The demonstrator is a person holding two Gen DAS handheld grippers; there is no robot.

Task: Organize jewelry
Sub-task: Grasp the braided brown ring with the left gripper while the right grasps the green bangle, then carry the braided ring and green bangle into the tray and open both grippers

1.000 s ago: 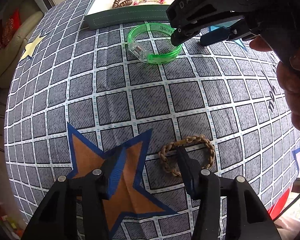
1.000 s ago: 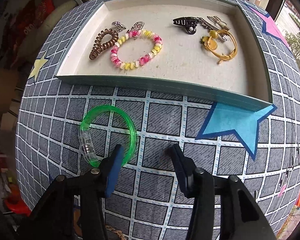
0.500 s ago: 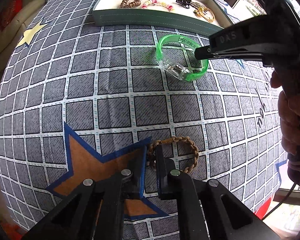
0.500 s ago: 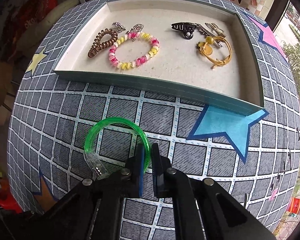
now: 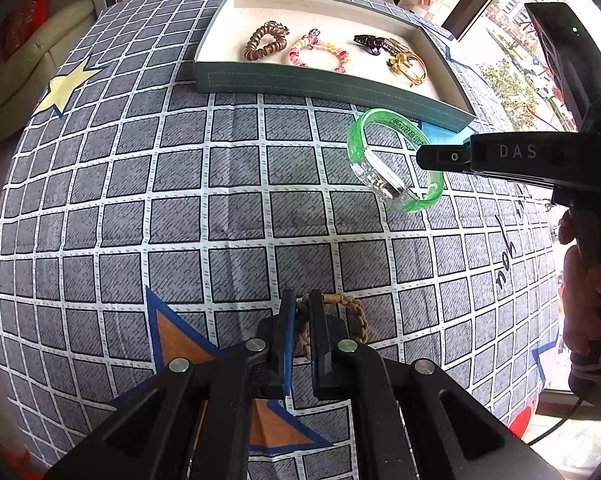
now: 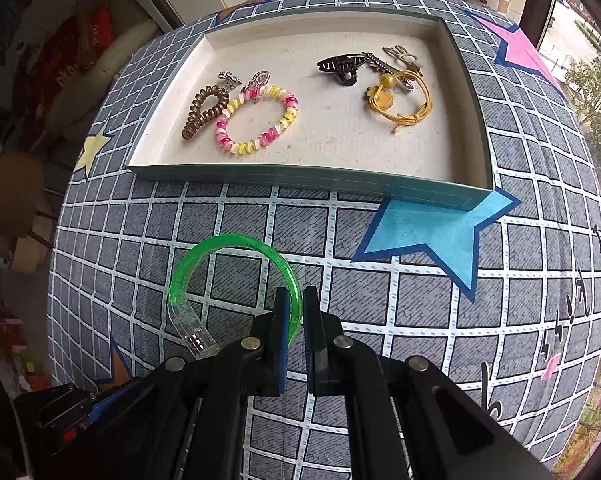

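Two grippers, each clamped on one bracelet above a checked tablecloth.

The tablecloth spreads under both tools, and one tray lies ahead of them; only the right wrist view looks fully into it, showing one brown coil tie, one pink-and-yellow bead bracelet, one black claw clip, one yellow cord bracelet and several silvery clips too small to count. Only the left wrist view shows the right gripper from the side, with a hand on its grip, holding one green bangle clear of the cloth. The left gripper is closed on one braided rope bracelet, which hangs just right of its fingers. In its own view the right gripper pinches the bangle's rim.
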